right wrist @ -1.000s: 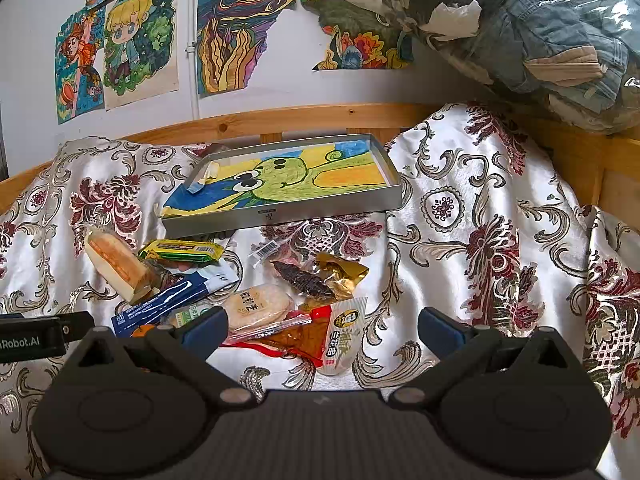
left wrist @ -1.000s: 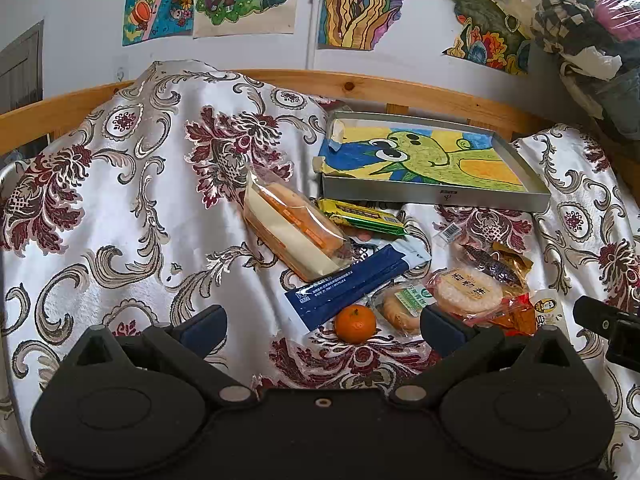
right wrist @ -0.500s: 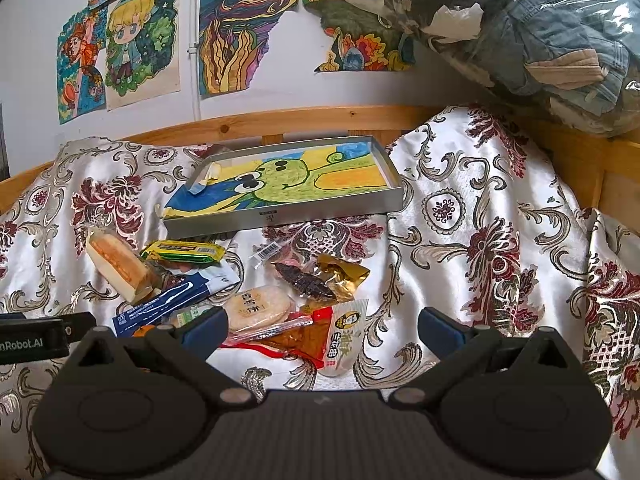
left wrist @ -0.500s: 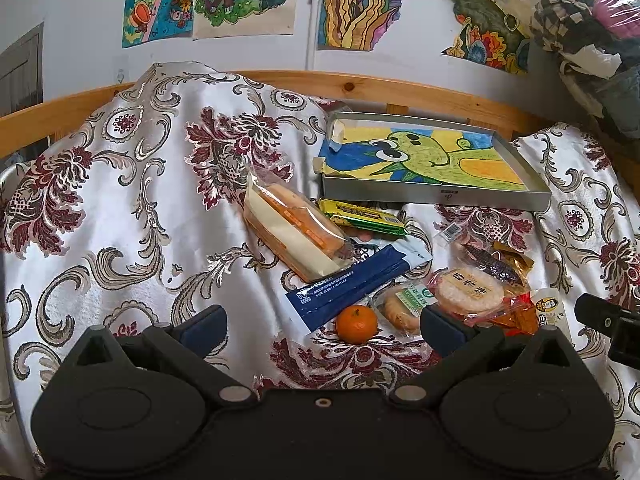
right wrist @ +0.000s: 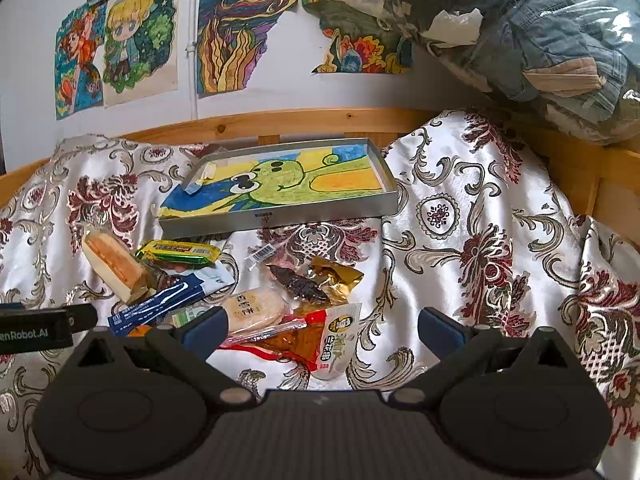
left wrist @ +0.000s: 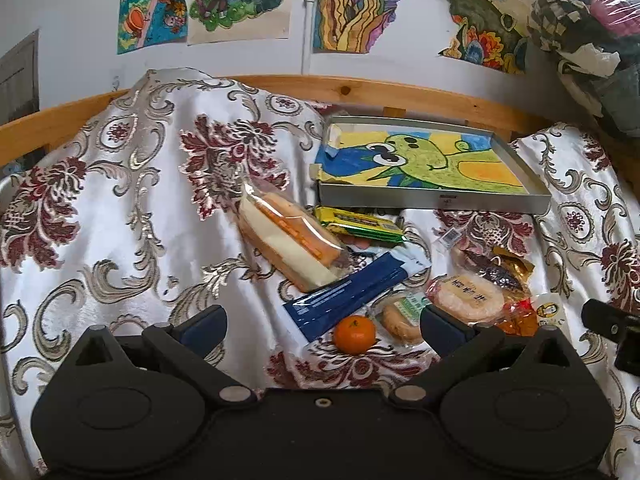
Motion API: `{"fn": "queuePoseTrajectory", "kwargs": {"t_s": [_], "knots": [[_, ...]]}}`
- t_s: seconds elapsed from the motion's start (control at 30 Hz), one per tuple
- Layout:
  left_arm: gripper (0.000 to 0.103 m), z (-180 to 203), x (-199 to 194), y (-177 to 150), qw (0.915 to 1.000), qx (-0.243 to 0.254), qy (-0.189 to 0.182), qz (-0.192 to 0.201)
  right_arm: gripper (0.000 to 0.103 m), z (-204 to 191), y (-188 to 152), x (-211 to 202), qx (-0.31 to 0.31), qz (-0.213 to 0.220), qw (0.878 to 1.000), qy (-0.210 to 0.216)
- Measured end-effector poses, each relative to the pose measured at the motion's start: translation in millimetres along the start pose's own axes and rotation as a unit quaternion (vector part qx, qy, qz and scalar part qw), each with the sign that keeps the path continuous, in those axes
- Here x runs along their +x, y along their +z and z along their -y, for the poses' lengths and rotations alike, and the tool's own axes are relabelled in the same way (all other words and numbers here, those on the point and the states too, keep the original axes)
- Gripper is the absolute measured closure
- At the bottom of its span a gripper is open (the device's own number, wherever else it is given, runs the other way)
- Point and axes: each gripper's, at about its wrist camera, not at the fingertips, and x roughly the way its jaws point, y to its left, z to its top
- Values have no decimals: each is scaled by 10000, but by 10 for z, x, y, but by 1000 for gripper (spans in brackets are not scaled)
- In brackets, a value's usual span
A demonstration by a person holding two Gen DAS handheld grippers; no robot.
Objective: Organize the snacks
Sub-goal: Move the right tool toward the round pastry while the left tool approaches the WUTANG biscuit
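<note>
Several snacks lie in a loose pile on the patterned cloth: a wrapped sandwich [left wrist: 288, 244], a green-yellow bar [left wrist: 360, 226], a blue sachet [left wrist: 352, 292], a small orange [left wrist: 355, 335], a round rice cracker [left wrist: 466, 298] and a red-and-white packet [right wrist: 320, 340]. Behind them sits a shallow grey tray [left wrist: 432, 200] [right wrist: 280, 216] lined with a frog drawing. My left gripper [left wrist: 322, 330] hovers open just before the orange. My right gripper [right wrist: 320, 330] is open above the red-and-white packet. Neither holds anything.
A wooden rail [left wrist: 360, 88] runs behind the cloth, with drawings on the wall above. Plastic-wrapped clothes [right wrist: 540, 32] are piled at the back right. Bare cloth [right wrist: 480, 240] spreads right of the pile and also left of the sandwich [left wrist: 100, 240].
Both views have barely shifted; the snacks sit a touch lower in the right wrist view. Both grippers stay open and nothing has been taken hold of.
</note>
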Motion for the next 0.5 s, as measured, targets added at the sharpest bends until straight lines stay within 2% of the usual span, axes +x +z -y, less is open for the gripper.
{"fn": "queuePoseTrajectory", "kwargs": {"t_s": [0.2, 0.33, 0.5], "knots": [[1, 69, 97, 100, 9998, 56, -198, 84, 0, -35, 128, 51, -435, 176, 9988, 113], [1, 132, 247, 212, 9991, 221, -355, 83, 0, 19, 214, 245, -658, 49, 9965, 520], [1, 214, 564, 363, 9928, 734, -929, -162, 0, 143, 288, 539, -761, -185, 9918, 1008]]}}
